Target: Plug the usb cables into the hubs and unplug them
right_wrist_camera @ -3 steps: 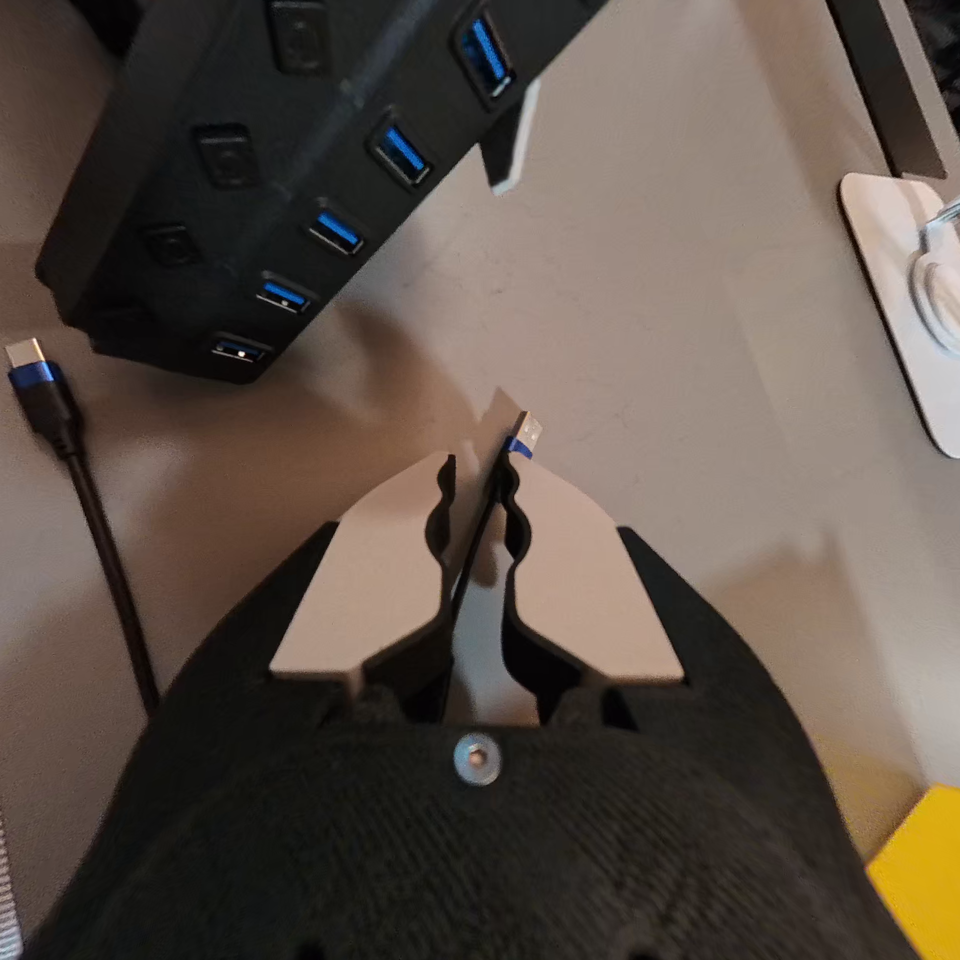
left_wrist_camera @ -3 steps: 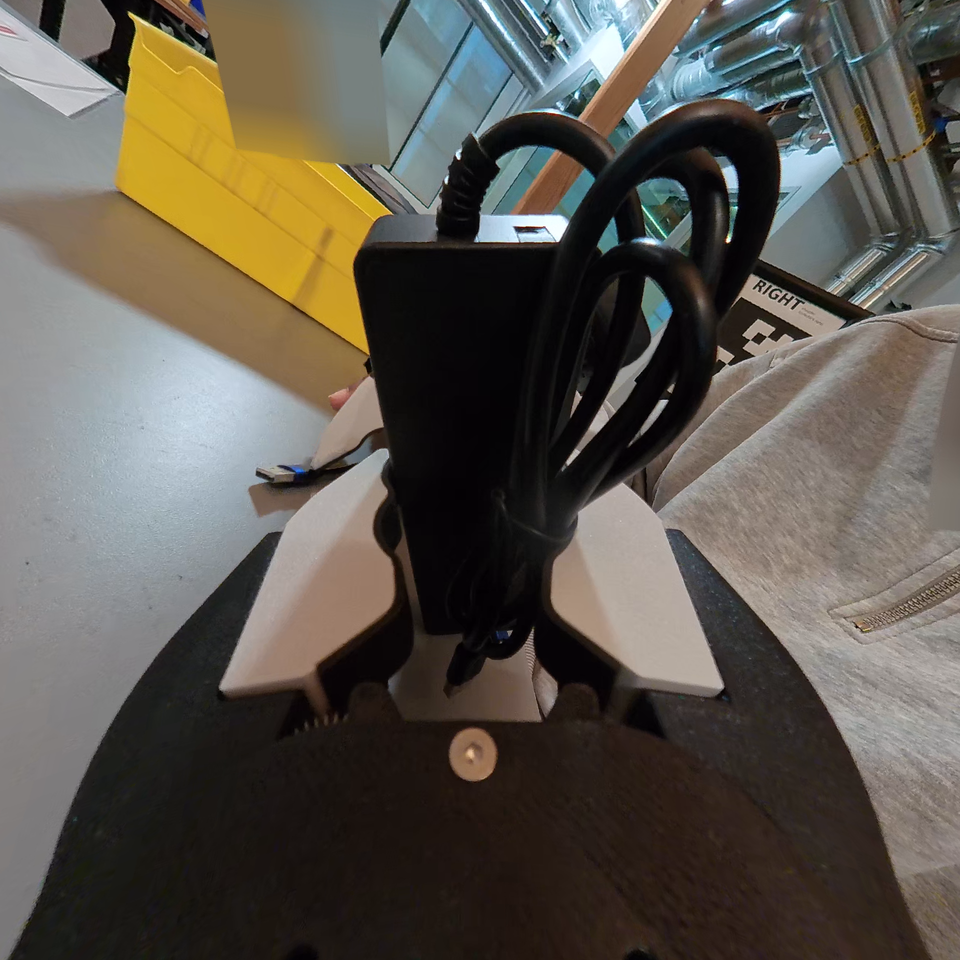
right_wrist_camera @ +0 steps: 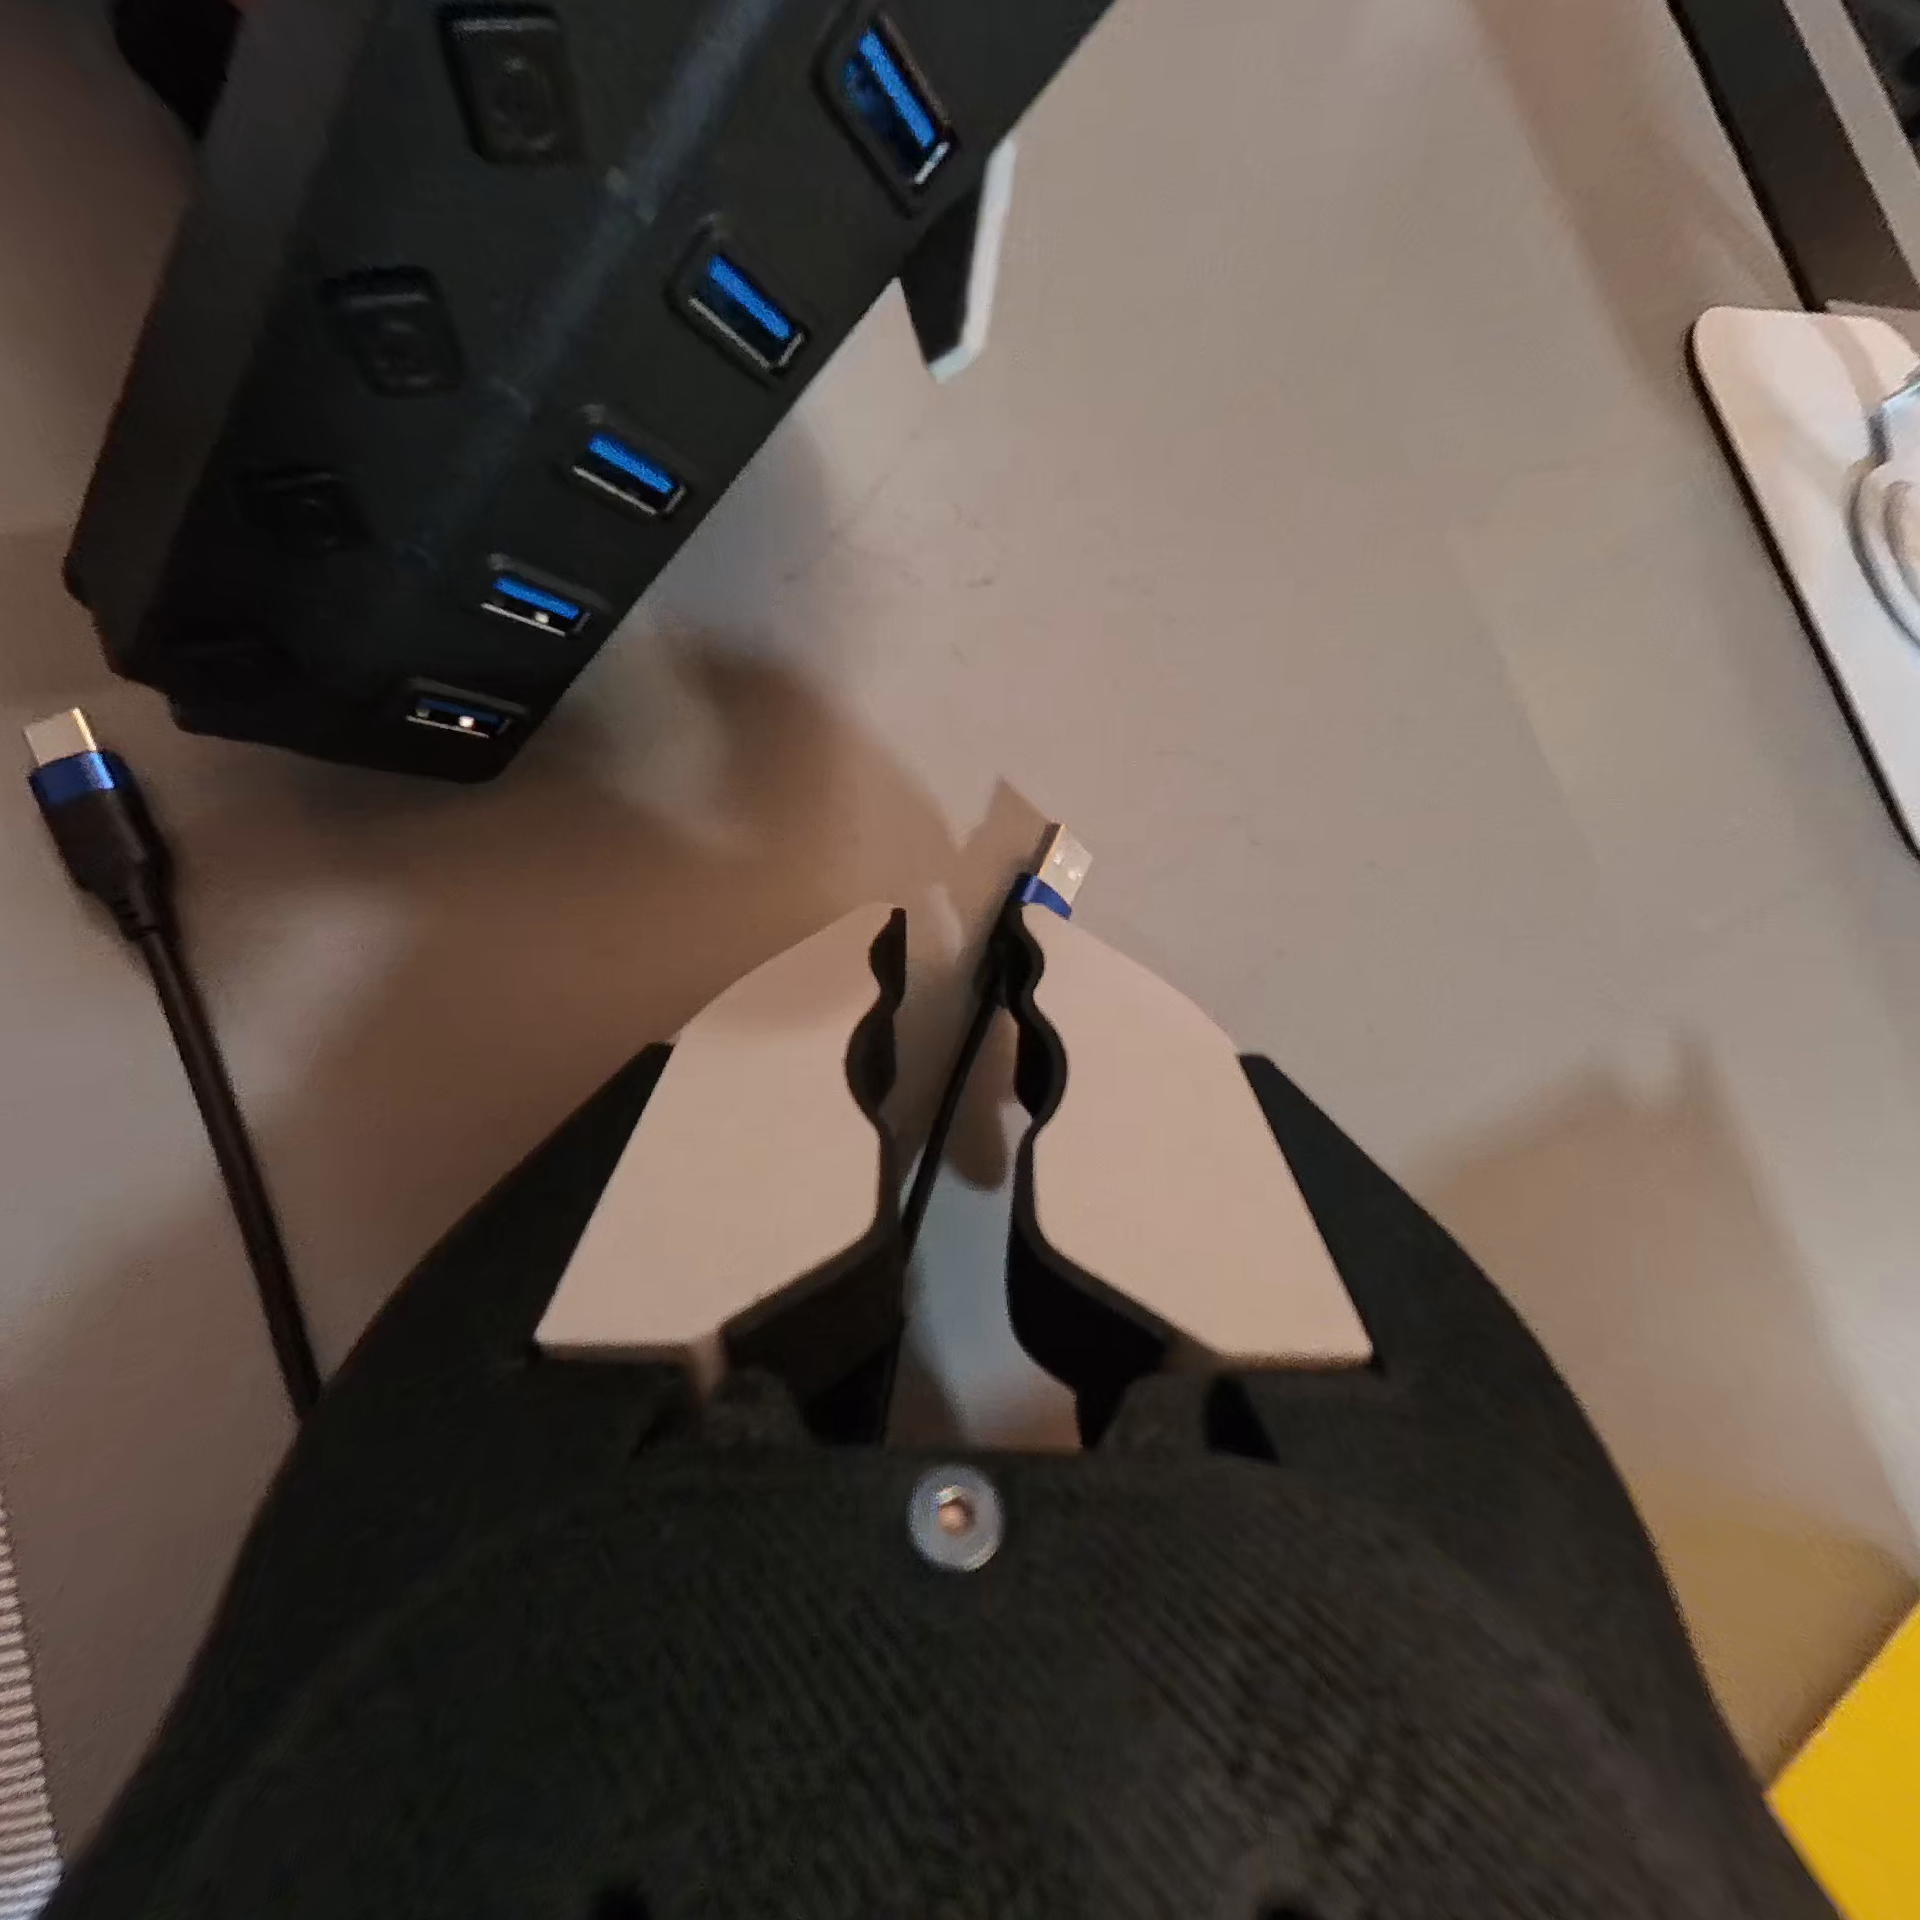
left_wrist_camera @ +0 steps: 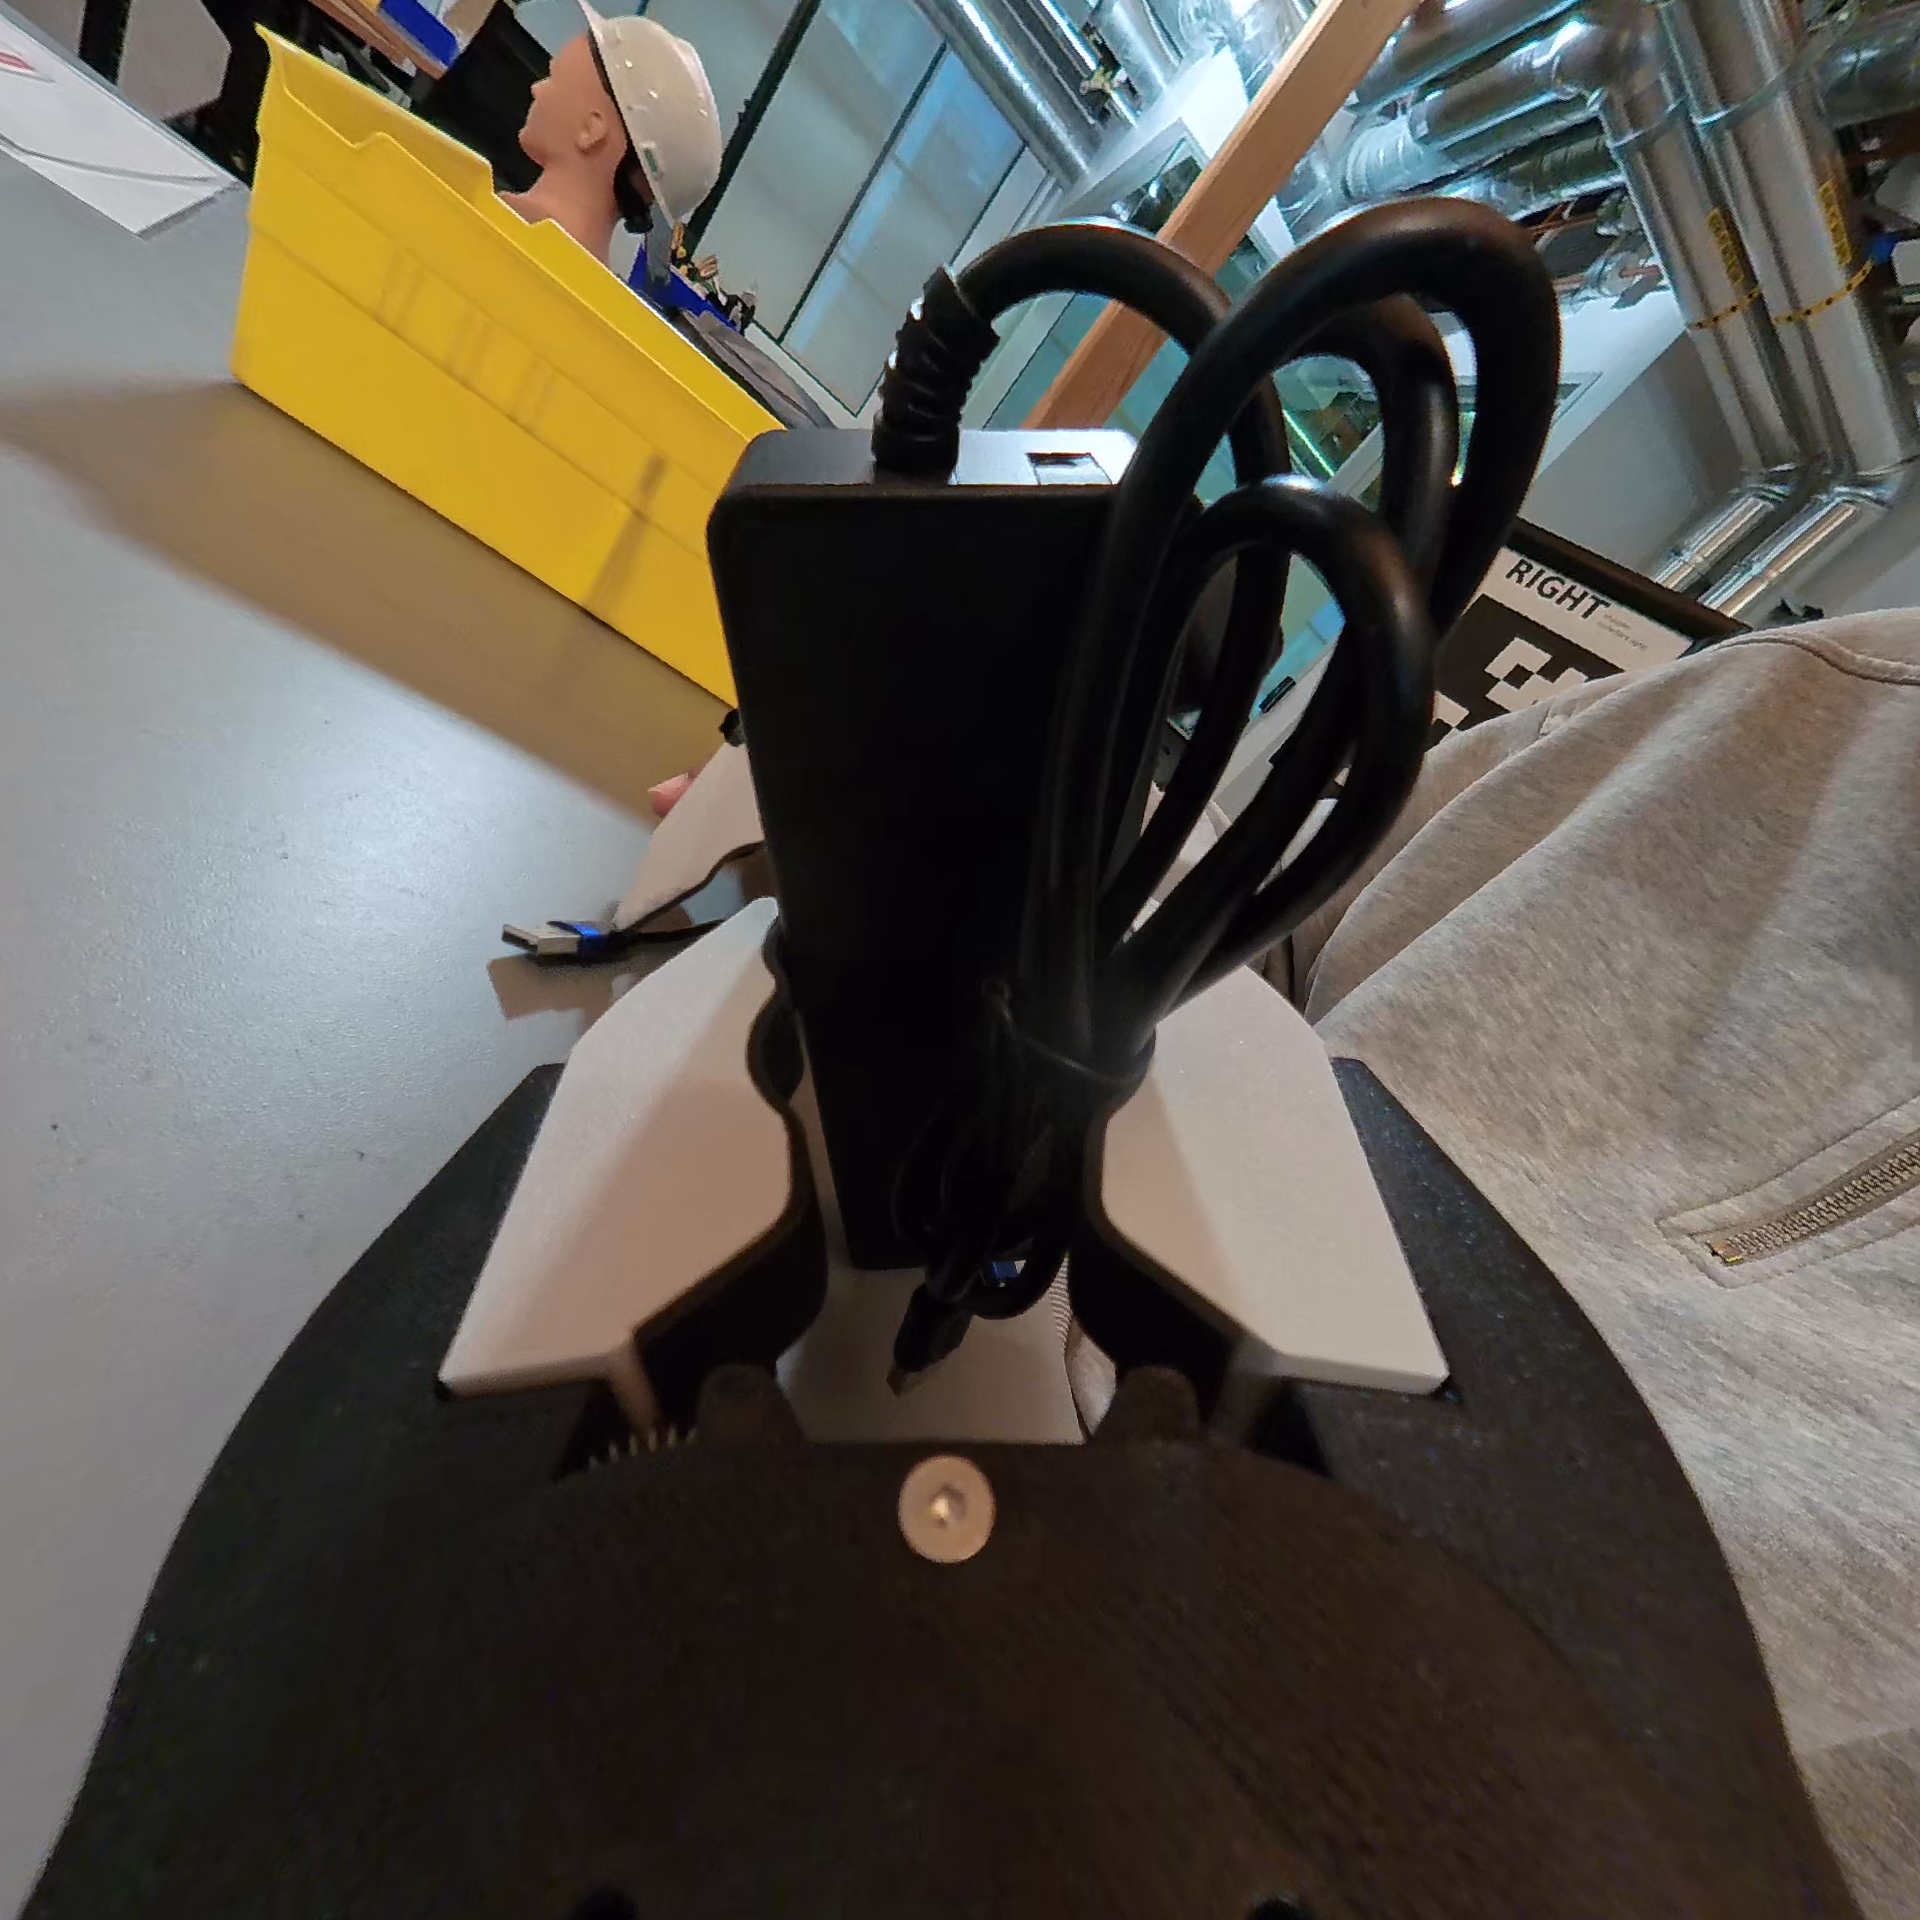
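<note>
My left gripper (left_wrist_camera: pixel 977 935) is shut on a black USB hub (left_wrist_camera: pixel 904 779) and holds it upright above the table. The hub's own black cable (left_wrist_camera: pixel 1299 623) is coiled and tied beside it. In the right wrist view the hub (right_wrist_camera: pixel 416 364) shows a row of blue ports (right_wrist_camera: pixel 623 478), all empty. My right gripper (right_wrist_camera: pixel 956 920) is shut on a thin black USB cable. Its silver plug (right_wrist_camera: pixel 1065 862) with a blue band sticks out past the right fingertip, below and right of the ports. The plug also shows in the left wrist view (left_wrist_camera: pixel 551 938).
A second black cable with a blue-banded plug (right_wrist_camera: pixel 83 790) lies on the grey table left of the hub. A yellow bin (left_wrist_camera: pixel 447 343) stands at the back. A white flat base (right_wrist_camera: pixel 1808 520) sits at the right. A grey sleeve (left_wrist_camera: pixel 1610 1039) fills the right side.
</note>
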{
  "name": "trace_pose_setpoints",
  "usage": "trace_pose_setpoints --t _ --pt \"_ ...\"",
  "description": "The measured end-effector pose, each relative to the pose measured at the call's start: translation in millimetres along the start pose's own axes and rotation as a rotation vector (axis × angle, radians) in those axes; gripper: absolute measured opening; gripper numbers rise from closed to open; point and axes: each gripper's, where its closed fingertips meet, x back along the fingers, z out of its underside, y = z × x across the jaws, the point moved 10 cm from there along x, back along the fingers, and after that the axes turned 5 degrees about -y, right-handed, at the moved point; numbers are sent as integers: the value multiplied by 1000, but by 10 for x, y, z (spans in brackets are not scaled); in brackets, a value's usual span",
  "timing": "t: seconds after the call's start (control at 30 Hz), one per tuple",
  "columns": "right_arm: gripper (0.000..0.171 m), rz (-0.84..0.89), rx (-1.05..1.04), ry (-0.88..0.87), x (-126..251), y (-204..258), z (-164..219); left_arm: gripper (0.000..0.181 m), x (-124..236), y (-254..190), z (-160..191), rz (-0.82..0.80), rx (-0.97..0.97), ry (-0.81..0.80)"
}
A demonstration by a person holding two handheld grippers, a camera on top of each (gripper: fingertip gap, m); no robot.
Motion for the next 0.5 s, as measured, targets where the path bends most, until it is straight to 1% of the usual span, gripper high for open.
trace_pose_setpoints --t 0.2,0.37,0.5 --pt "24 22 0 10 10 -20 7 56 -3 1 1 0 1 1" --pt "24 68 3 32 9 -46 12 56 -2 1 1 1 2 0" --pt "19 117 -15 56 13 -100 44 56 -3 2 1 1 2 0"
